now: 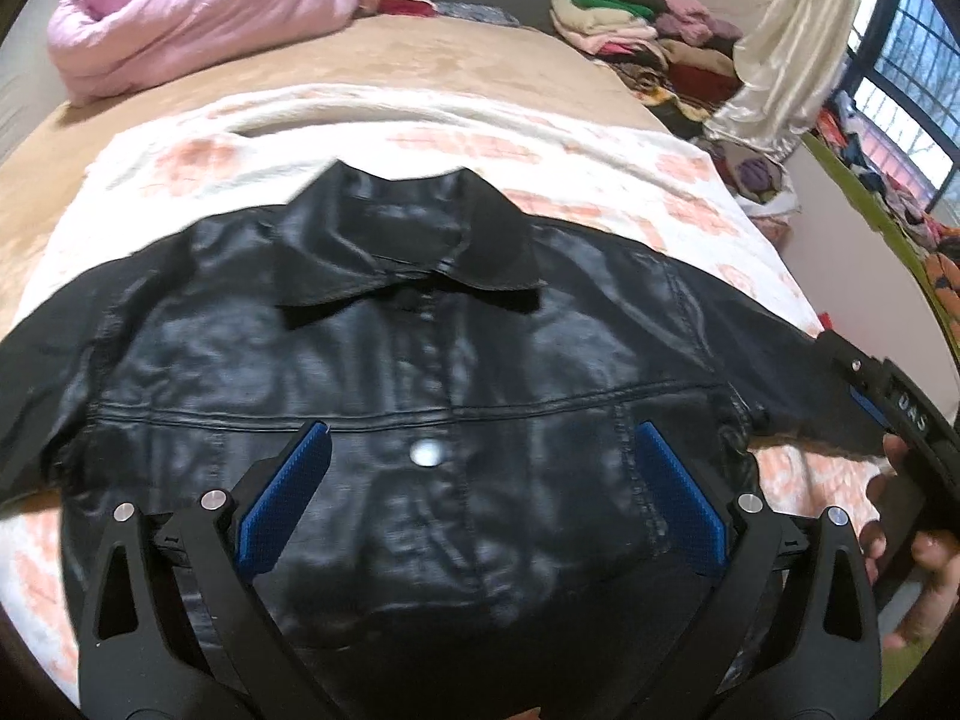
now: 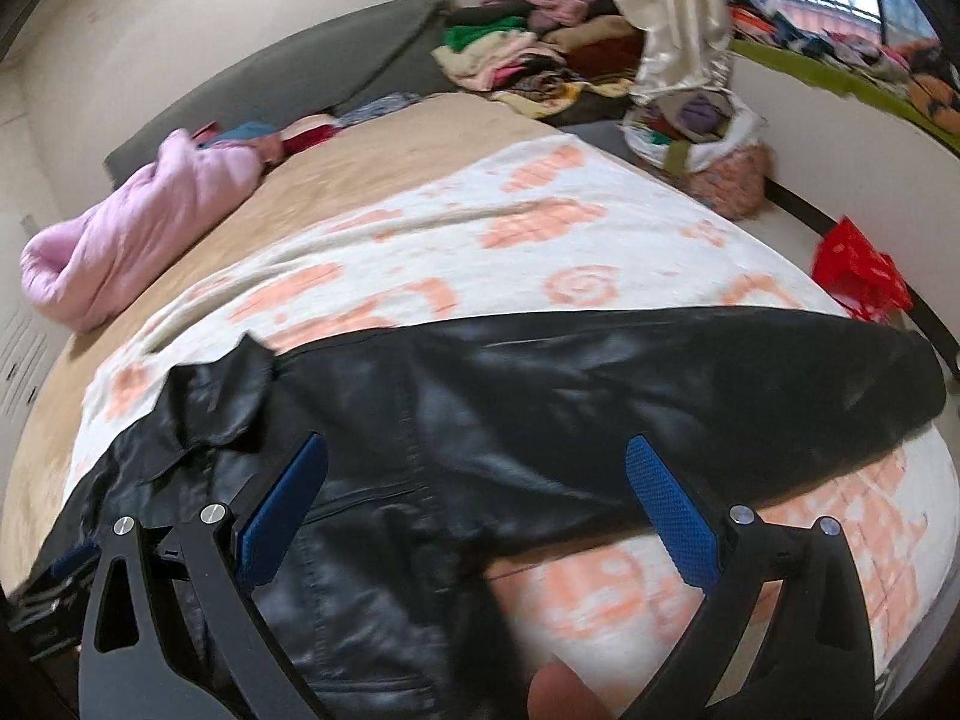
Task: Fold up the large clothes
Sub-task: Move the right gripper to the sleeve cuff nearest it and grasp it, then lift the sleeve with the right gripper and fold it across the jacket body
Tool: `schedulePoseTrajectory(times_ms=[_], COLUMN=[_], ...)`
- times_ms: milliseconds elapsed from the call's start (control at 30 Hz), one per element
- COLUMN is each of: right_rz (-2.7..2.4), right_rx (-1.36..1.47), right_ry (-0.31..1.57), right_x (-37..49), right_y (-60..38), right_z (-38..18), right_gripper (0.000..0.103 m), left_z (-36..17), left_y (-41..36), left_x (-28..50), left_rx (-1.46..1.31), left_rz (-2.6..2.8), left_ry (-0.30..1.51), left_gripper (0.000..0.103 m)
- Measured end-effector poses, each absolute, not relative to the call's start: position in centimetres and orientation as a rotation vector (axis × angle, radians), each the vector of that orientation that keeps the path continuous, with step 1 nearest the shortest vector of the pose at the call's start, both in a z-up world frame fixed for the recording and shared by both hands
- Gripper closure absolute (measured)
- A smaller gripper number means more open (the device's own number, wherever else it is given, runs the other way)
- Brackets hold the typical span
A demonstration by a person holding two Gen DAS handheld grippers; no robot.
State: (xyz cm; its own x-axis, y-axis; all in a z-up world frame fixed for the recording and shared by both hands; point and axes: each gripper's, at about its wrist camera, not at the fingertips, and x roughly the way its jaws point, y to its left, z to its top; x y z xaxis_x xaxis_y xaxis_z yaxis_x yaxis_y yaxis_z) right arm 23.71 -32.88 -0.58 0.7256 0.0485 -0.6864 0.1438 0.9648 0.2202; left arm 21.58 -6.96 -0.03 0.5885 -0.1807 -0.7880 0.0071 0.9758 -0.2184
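Observation:
A shiny black jacket (image 1: 384, 360) lies face up and spread flat on a white blanket with orange prints (image 1: 480, 144), collar away from me, sleeves out to both sides. My left gripper (image 1: 480, 456) is open and empty, hovering over the jacket's chest near a silver button (image 1: 425, 452). My right gripper (image 2: 477, 468) is open and empty over the jacket's right sleeve (image 2: 660, 384) and armpit. The right gripper also shows at the right edge of the left wrist view (image 1: 900, 420), by the sleeve's end.
The blanket lies on a tan bed (image 1: 420, 54). A pink quilt (image 1: 192, 12) sits at the bed's far left. Piles of folded clothes (image 1: 636, 24) and a cream curtain (image 1: 786, 48) are at the far right. A red bag (image 2: 858, 270) lies on the floor beside the bed.

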Motion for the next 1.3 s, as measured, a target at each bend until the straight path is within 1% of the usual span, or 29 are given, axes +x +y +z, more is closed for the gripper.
schedulePoseTrajectory(times_ms=[300,667,1033,1100,1133,1167,1233,1300], right_rz=[-0.168,-0.416,-0.651,-0.666,-0.663,-0.654,-0.643,-0.638], right_rx=[0.344,0.443,0.665,0.736,0.769,0.81,0.88,0.922], right_ry=[0.756,0.779,0.82,0.824,0.823,0.824,0.805,0.766], right_x=[24.1,23.6,22.2,22.0,21.9,21.8,21.7,21.9], right_y=[-37.6,-44.9,-51.7,-52.9,-53.4,-53.9,-54.7,-55.4], right_z=[-1.9,-4.0,-8.2,-9.1,-9.5,-9.9,-10.5,-10.9], right_gripper=[0.004,0.004,0.004,0.004,0.004,0.004,0.004,0.004], left_z=[-1.4,-2.7,-4.8,-5.4,-5.8,-6.2,-7.0,-7.8], left_y=[-11.5,-15.4,-20.0,-20.7,-21.1,-21.4,-21.9,-22.2], left_x=[23.5,26.2,28.1,28.4,28.5,28.6,28.8,29.0], left_rx=[-0.122,-0.123,-0.027,-0.012,-0.003,0.007,0.021,0.036], left_rz=[-0.169,-0.22,-0.301,-0.321,-0.333,-0.339,-0.342,-0.343], left_ry=[0.972,1.008,1.024,1.034,1.046,1.058,1.074,1.076], left_gripper=[0.008,0.008,0.008,0.014,0.022,0.028,0.031,0.031])
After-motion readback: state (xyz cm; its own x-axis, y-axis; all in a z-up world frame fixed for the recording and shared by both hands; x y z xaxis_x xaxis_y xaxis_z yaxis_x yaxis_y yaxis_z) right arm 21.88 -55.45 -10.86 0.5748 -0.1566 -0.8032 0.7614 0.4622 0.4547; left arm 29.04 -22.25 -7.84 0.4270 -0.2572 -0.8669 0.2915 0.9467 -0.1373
